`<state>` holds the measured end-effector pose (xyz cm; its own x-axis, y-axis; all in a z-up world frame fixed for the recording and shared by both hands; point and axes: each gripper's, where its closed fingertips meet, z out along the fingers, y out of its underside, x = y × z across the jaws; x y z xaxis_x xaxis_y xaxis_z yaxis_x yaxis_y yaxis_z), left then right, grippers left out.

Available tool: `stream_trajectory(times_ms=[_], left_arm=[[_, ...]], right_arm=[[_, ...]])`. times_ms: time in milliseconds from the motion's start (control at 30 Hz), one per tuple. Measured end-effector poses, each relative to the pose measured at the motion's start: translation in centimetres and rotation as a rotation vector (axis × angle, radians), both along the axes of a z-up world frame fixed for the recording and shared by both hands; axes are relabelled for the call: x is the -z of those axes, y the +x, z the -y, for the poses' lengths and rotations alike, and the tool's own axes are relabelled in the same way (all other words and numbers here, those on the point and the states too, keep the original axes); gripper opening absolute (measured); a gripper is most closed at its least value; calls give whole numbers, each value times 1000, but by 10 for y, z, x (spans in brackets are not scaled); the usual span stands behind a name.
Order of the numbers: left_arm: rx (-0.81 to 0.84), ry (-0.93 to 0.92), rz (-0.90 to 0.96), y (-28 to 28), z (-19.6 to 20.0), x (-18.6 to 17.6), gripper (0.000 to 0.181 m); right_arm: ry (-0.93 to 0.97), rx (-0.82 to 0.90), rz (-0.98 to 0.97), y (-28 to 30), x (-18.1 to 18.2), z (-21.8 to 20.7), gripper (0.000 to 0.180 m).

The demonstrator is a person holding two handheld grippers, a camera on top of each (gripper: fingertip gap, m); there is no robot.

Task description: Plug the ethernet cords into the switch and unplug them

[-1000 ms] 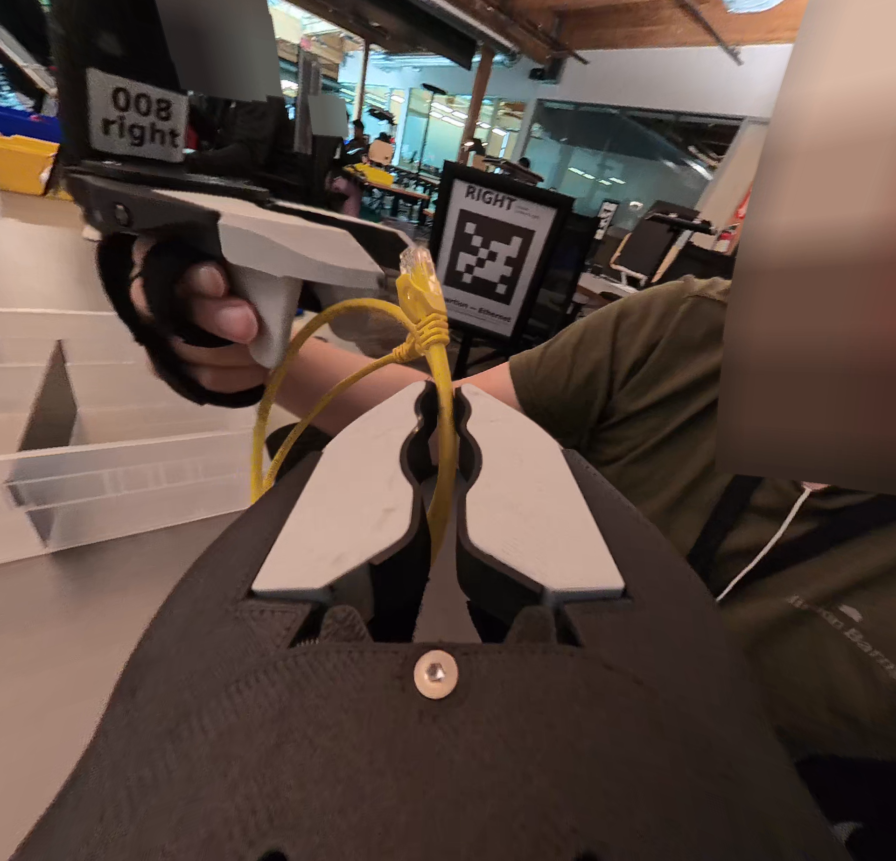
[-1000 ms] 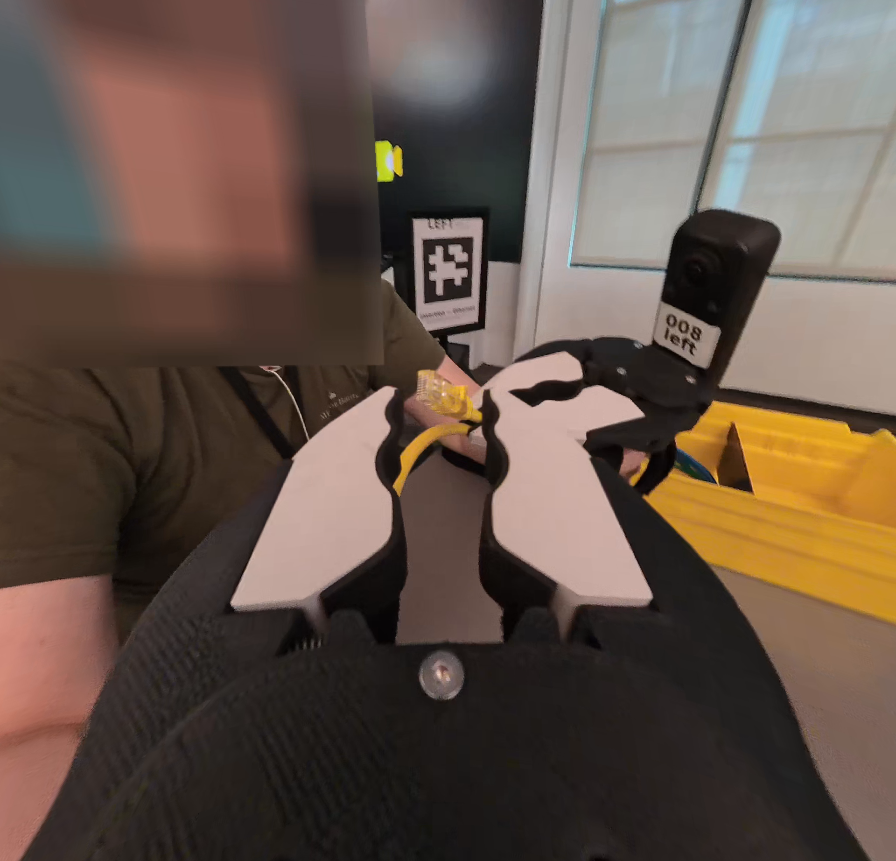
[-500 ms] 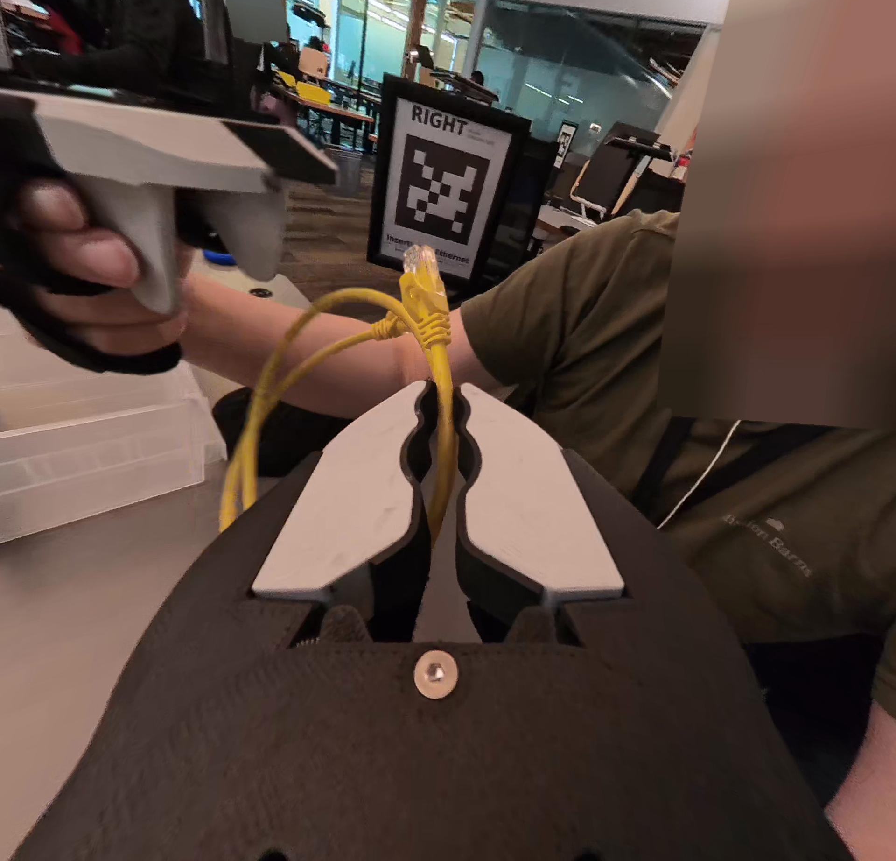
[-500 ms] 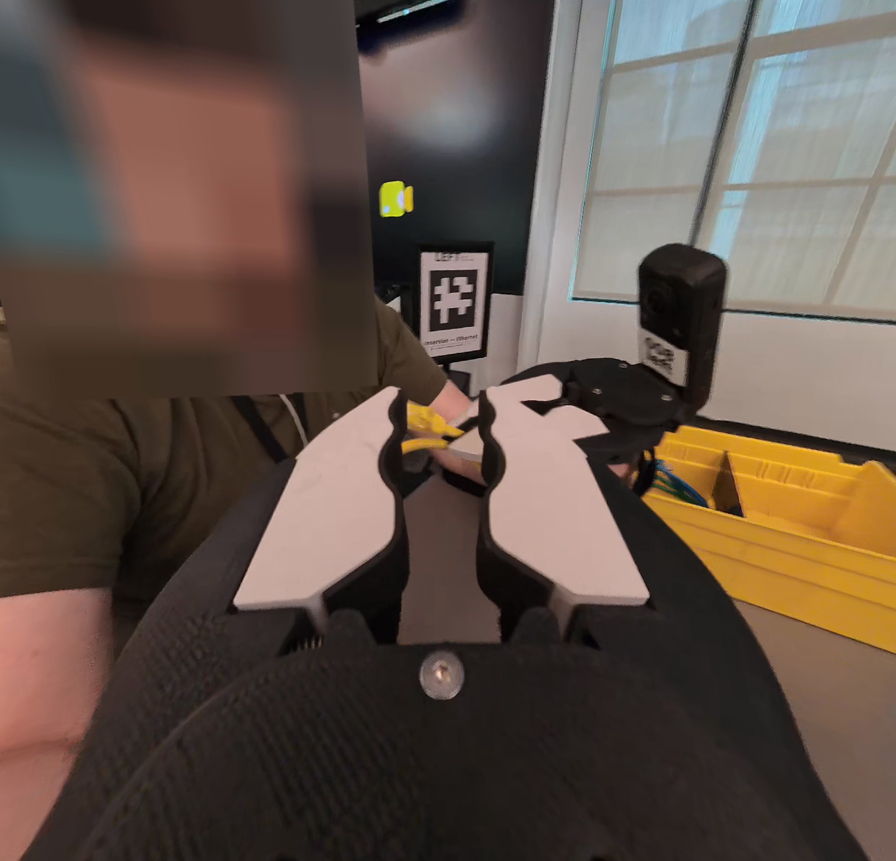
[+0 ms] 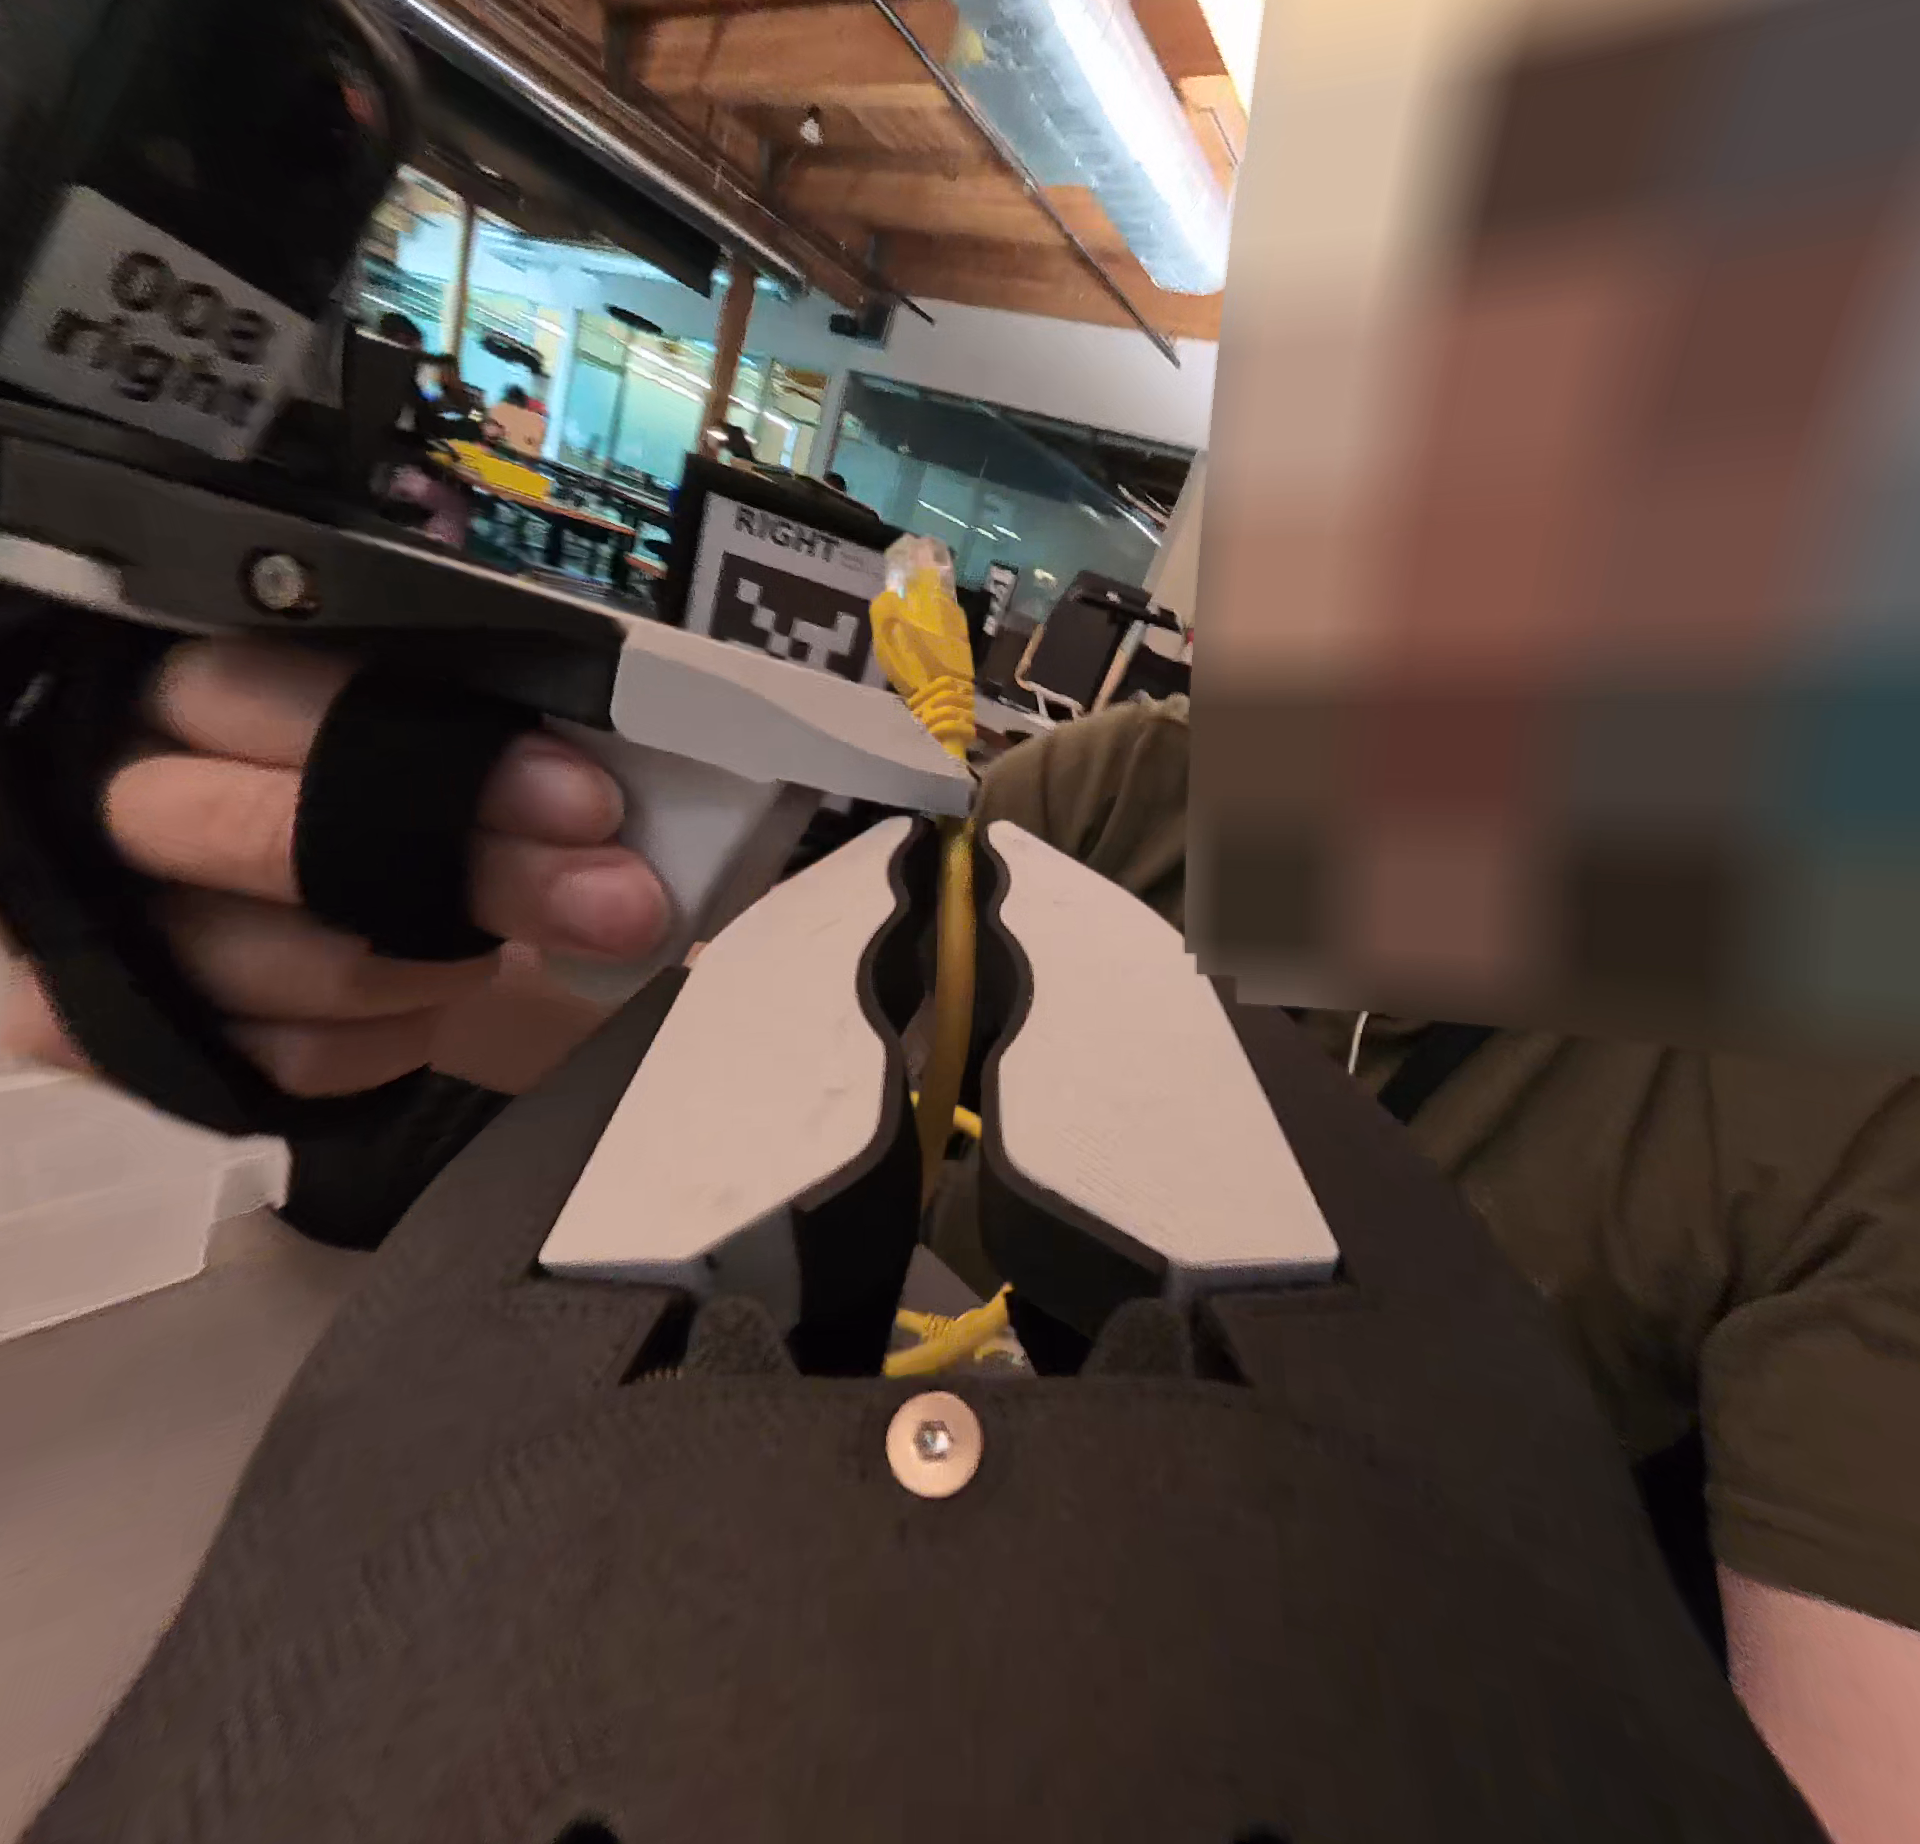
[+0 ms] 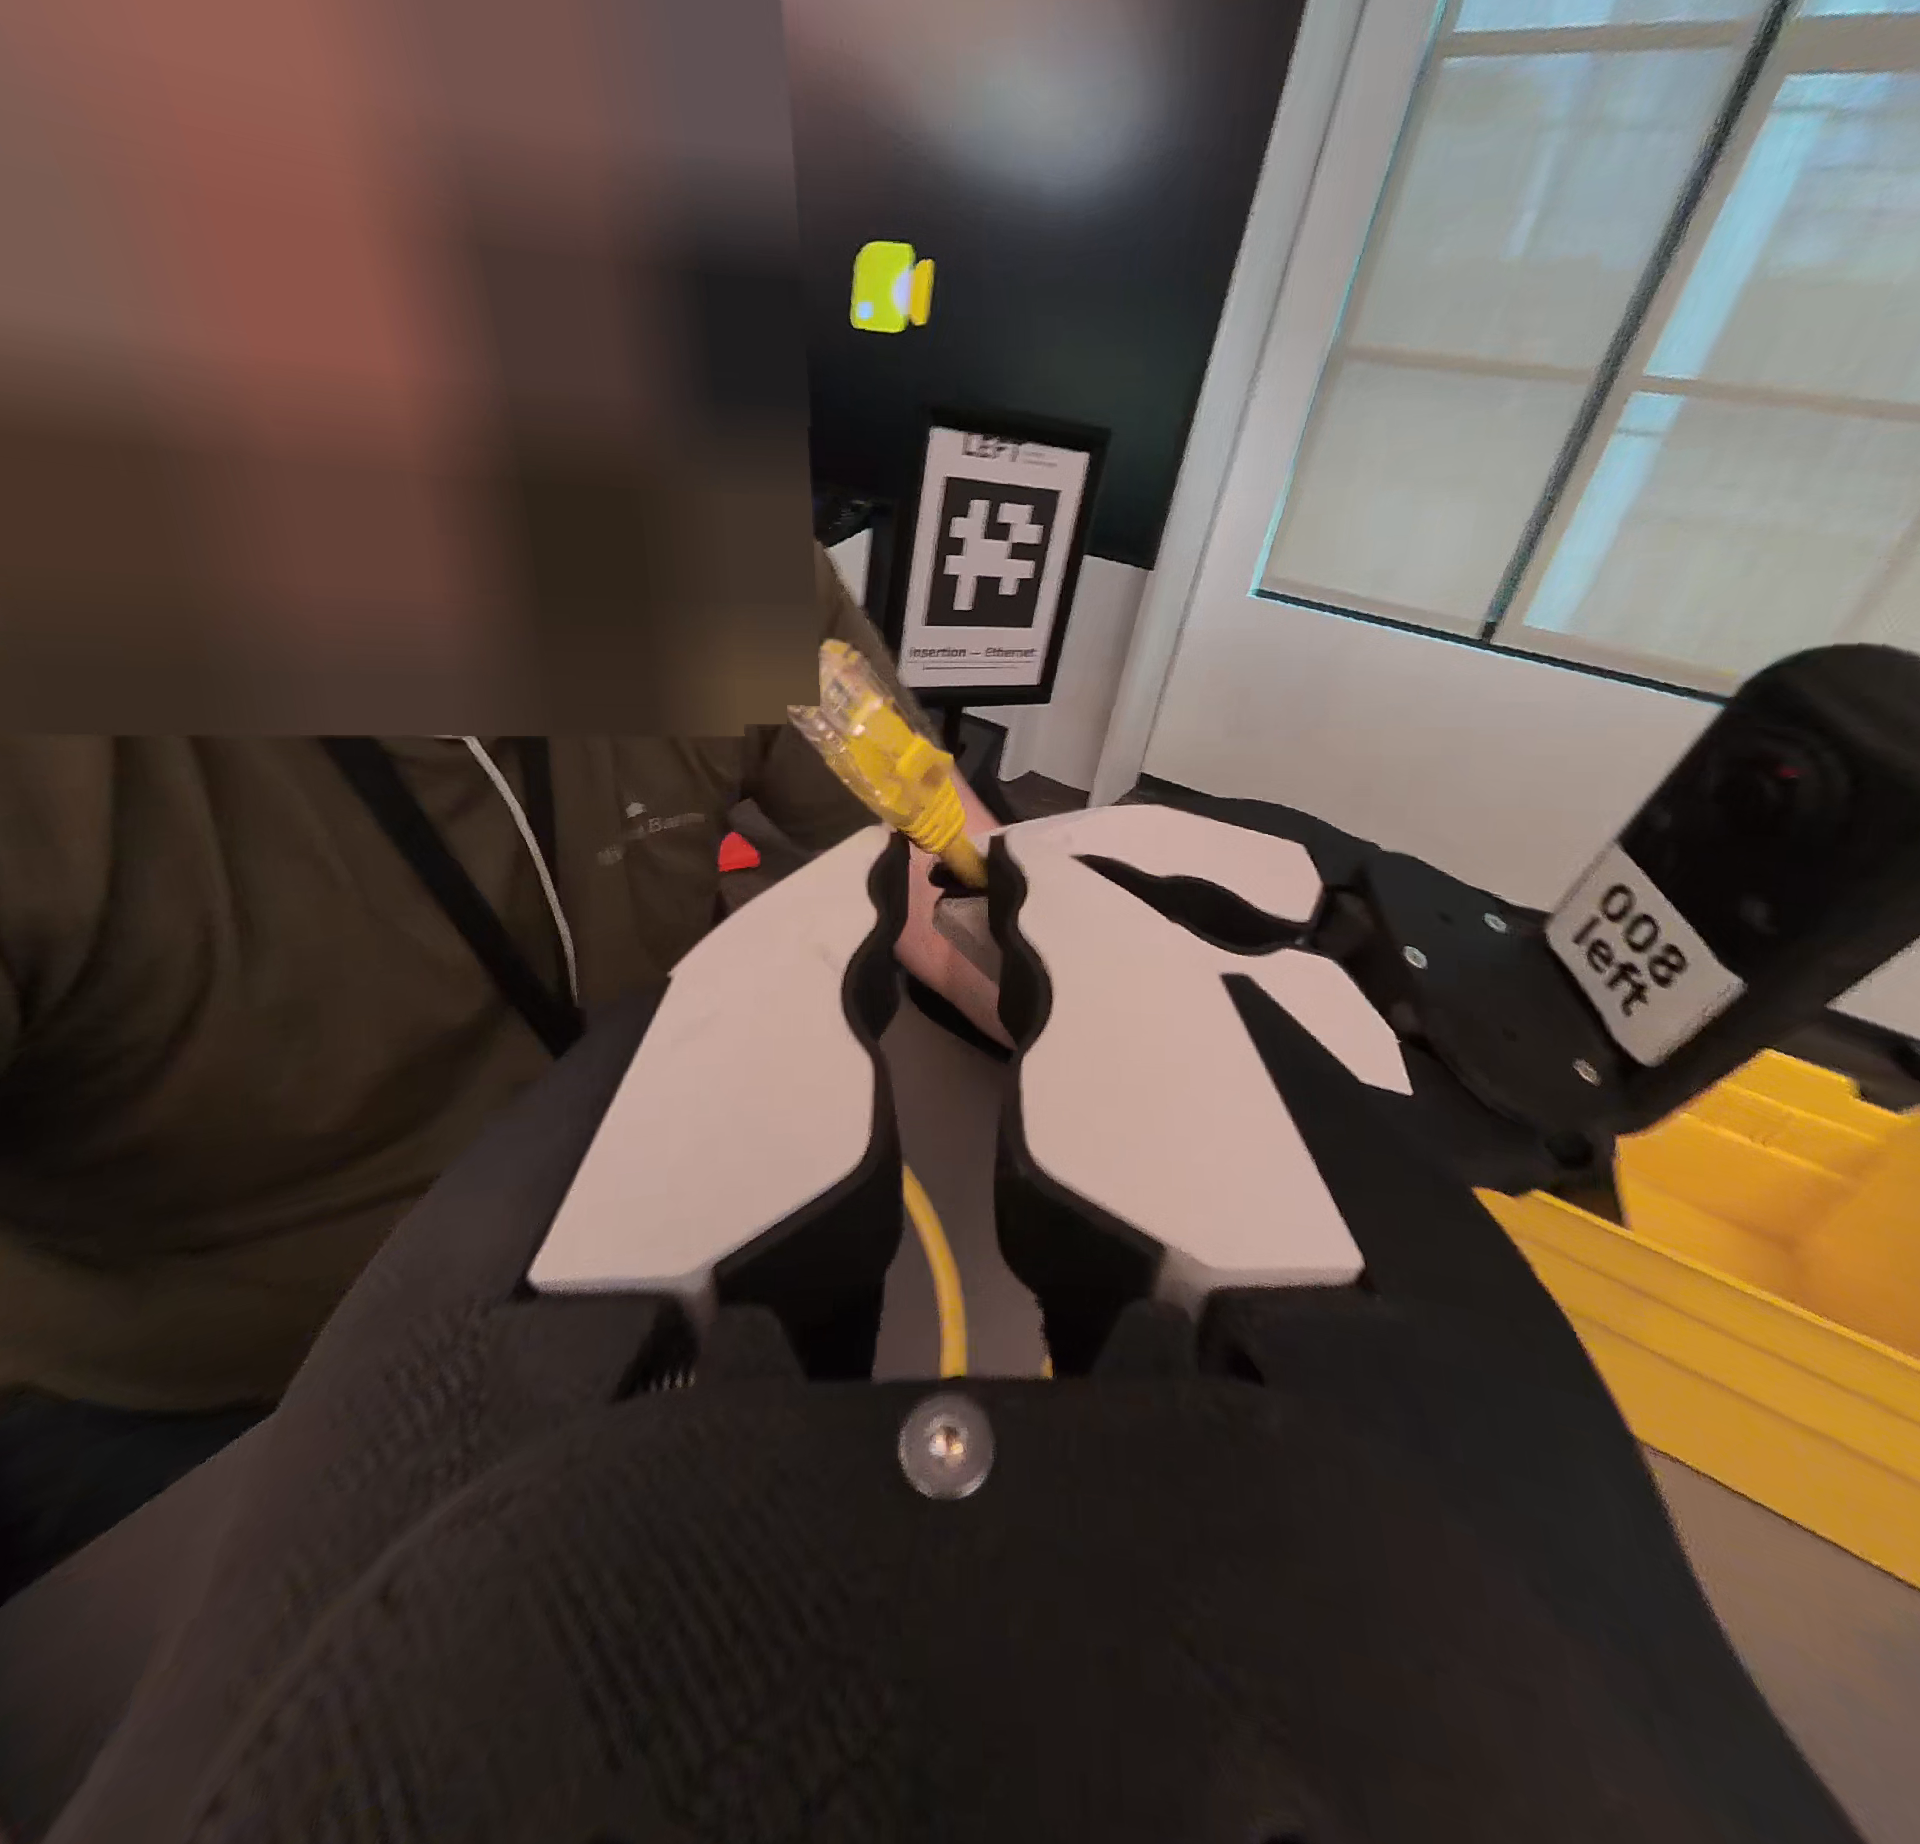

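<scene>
In the left wrist view, the left gripper [image 5: 951,833] is clamped on the yellow ethernet cord [image 5: 954,973], plug [image 5: 920,605] pointing up; the right gripper's tip touches the cord just above. In the right wrist view, the right gripper [image 6: 940,854] stands slightly apart around the cord, not pinching; a yellow bin [image 6: 1756,1275] lies at the right edge.

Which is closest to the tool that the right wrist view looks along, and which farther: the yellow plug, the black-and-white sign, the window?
1. Yellow plug: just past the right tool tips, up and slightly left.
2. Black-and-white sign: standing behind the plug, near centre.
3. Window: farthest back, upper right.
</scene>
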<state>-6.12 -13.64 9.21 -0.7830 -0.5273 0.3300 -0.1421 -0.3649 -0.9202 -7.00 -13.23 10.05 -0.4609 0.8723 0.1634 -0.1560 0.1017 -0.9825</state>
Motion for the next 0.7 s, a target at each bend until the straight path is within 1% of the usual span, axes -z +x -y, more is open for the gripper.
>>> stream_trajectory(times_ms=[33, 67, 100, 133, 167, 233, 333, 400, 433, 533, 567, 700], left_arm=[[-56, -13, -23, 2, -10, -2, 11], [-138, -10, -46, 4, -22, -4, 25], [-239, 9, -69, 4, -37, -5, 35], [-362, 44, -104, 3, -55, -3, 43], [-486, 84, -139, 0, -72, -3, 51], [-696, 163, -212, -10, -93, -4, 59], [-932, 319, -375, -17, -100, 4, 67], [-1049, 450, -432, -16, -99, 8, 70], [-1094, 509, -433, -13, -97, 8, 72], [-1164, 622, -433, -5, -95, 9, 58], [-1178, 636, -455, -2, -97, 11, 53], [-1133, 630, -567, 9, -100, 25, 54]], right_arm=[[-4, 36, -5, 1, -3, -6, 14], [0, 45, -6, 5, -6, -8, 12], [6, 65, -5, 9, -7, -10, 10], [20, 132, 4, 10, -8, -18, 9], [39, 231, 40, 11, -6, -30, 8], [69, 446, 182, 11, 7, -58, 7], [111, 762, 372, 15, 25, -95, 6], [171, 915, 508, 17, 40, -110, 7], [209, 962, 561, 17, 47, -114, 7], [232, 1023, 623, 10, 58, -116, 7], [235, 1042, 629, 9, 60, -118, 7], [276, 1115, 619, 6, 63, -121, 7]])
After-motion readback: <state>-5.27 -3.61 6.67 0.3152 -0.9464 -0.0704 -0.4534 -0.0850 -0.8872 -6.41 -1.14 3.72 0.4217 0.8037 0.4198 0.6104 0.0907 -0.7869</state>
